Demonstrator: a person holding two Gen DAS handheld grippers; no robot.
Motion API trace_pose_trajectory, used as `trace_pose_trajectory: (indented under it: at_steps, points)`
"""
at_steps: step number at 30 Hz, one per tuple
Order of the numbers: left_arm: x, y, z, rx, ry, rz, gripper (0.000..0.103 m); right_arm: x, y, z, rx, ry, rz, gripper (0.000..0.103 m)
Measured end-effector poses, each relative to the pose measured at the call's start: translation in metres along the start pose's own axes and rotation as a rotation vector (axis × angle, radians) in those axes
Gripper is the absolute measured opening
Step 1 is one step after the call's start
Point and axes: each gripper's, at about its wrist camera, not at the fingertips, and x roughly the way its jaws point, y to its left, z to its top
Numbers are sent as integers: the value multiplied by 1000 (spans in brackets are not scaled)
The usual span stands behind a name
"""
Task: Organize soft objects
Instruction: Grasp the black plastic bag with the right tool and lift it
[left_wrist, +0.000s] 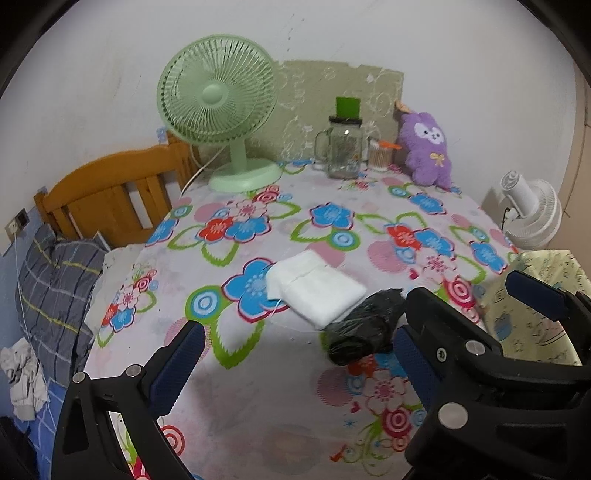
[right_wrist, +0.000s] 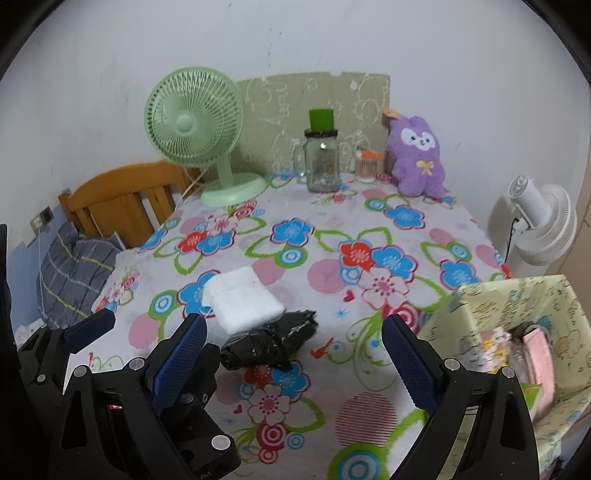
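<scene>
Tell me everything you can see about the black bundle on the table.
The black bundle looks like soft dark cloth or plastic rolled up, wrapped in glossy, crinkled clear film. It lies on its side on the floral tablecloth, one end touching or overlapping the white folded pad. Neither open gripper touches it.

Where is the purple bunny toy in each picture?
Left wrist view: the purple bunny toy sits at the far right end of the table, by the wall.
Right wrist view: the same toy is at the far edge, right of centre.
Shared landmark: in both views the glass jar with a green block on top stands to its left.
</scene>
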Motion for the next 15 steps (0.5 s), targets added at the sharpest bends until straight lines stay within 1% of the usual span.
trace_pose_trajectory:
  at_steps: [7,15]
  points:
    - [22,12,-8,-8,51,19,103,29,10,-7,-14,60,5,97]
    - [38,16,-16,-4,88,10,103,54,18,-14,-21,115,4,97]
